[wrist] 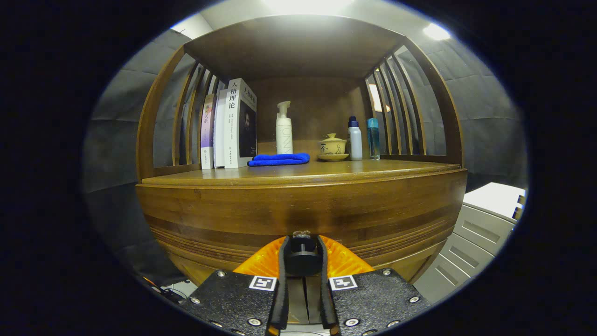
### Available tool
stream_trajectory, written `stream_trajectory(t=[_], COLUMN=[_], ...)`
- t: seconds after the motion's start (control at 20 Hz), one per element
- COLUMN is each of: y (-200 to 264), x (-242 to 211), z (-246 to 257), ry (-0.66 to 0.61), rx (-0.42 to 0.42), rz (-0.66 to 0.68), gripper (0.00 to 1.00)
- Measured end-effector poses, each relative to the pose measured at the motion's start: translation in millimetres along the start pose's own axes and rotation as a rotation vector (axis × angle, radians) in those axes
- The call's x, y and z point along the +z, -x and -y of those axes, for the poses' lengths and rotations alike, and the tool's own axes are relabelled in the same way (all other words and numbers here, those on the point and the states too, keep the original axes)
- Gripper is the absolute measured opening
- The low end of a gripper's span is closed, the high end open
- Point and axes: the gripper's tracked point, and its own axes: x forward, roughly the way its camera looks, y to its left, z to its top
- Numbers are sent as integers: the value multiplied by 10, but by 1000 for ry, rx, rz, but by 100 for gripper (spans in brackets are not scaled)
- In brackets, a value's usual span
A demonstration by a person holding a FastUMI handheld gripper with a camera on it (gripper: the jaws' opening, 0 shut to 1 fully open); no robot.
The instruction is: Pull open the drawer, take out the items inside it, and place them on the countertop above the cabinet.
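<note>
right, the gripper (303, 261) is in tight against the cabinet front, its two fingers closed on the dark round knob (302, 257), one pressing each side of it. the knob sits on the drawer (261, 217), a wide wooden front that bulges across the view just below the counter (326, 171). the drawer looks pushed in, though the seam around it is hard to trace against the grooved wood, and nothing inside it can be seen. the lower part of the cabinet is cut off behind the gripper body.

up on the counter, well beyond the fingers, things line up along the back. books (231, 123) stand upright at the left by the slatted side, their spines too small to make out. just right of them lies a folded blue cloth (279, 159), and a white pump bottle (284, 130) stands behind it, its base hidden by the cloth. further right a pale lidded cup (332, 147) sits on a saucer, then a white bottle (355, 140) with a blue cap, then a clear blue bottle (373, 137) near the right slats. a wooden top shelf (294, 46) roofs the nook.

off to the right, beside the cabinet, a grey unit (475, 238) with slotted fronts is partly cut off.
</note>
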Motion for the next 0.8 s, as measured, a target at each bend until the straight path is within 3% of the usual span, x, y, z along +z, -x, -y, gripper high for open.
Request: stream_trajectory(t=[0.8], y=[729], x=[-92], z=[39], ry=[-3], rx=[-17], rz=[-13], gripper=[27])
